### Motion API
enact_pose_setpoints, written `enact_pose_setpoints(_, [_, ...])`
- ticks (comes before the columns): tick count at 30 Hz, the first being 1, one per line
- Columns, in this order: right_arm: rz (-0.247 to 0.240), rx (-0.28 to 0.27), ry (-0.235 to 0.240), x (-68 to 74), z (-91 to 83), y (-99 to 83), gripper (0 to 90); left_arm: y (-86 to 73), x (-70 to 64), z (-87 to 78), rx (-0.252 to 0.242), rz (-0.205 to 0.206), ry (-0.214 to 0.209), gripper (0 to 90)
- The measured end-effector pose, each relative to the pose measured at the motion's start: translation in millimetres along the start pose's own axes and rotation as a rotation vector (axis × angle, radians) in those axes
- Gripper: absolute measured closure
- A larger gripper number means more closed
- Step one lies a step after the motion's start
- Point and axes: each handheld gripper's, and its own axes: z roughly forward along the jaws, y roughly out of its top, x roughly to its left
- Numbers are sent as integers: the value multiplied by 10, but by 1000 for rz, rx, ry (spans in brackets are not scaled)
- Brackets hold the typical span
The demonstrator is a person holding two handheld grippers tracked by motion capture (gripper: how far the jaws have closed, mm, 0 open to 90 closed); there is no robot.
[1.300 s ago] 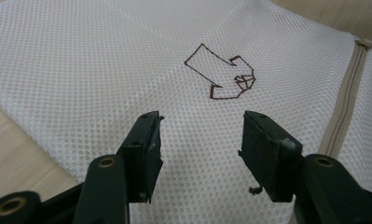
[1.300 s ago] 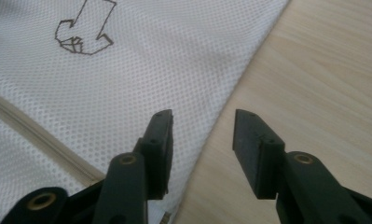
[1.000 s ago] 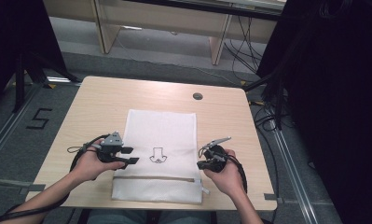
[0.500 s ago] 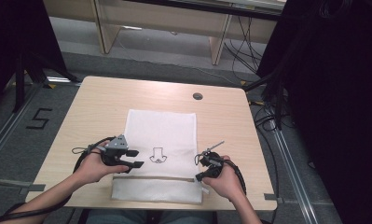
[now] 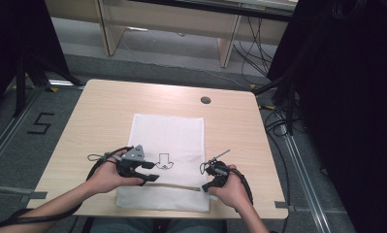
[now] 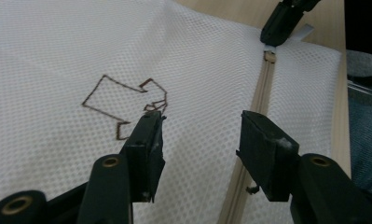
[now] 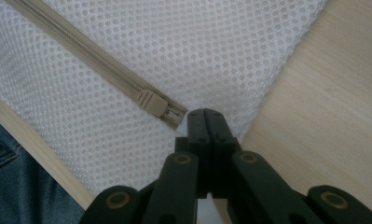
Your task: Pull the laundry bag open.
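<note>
The mesh bag [image 5: 168, 160] lies flat on the desk [image 5: 99, 111], its zip [image 7: 95, 60] running along the near side. The right gripper [image 7: 206, 122] has its jaws pressed together at the bag's edge beside the slider [image 7: 152, 103], seemingly pinching the pull. The left gripper [image 6: 200, 140] hovers with jaws apart astride the zip. Next, the left should pin the cloth while the right draws the slider along. Since a second ago, both hands have come nearer the person.

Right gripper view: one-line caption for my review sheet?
Right gripper shut beside the beige zipper slider at the white mesh bag's corner.
</note>
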Motion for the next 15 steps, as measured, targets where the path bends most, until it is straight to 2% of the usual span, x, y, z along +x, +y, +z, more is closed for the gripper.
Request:
enact_pose_setpoints(2, [-3,-5,4,-13,2,-6,900,36,-34,66,3,0,-20,494])
enact_pose_setpoints(6, [-4,-7,0,-7,4,-6,900,108,-92,168,20,34,-40,499])
enact_pose_setpoints(11, [0,-1,1,-2,3,-2,900,195,-152,292,22,53,-52,504])
enact_pose_setpoints(13, [17,1,-2,13,-1,-4,900,231,-182,345,27,68,-60,515])
enact_pose_setpoints(15, [-2,-4,-5,6,4,-4,900,267,-211,399,32,84,-68,520])
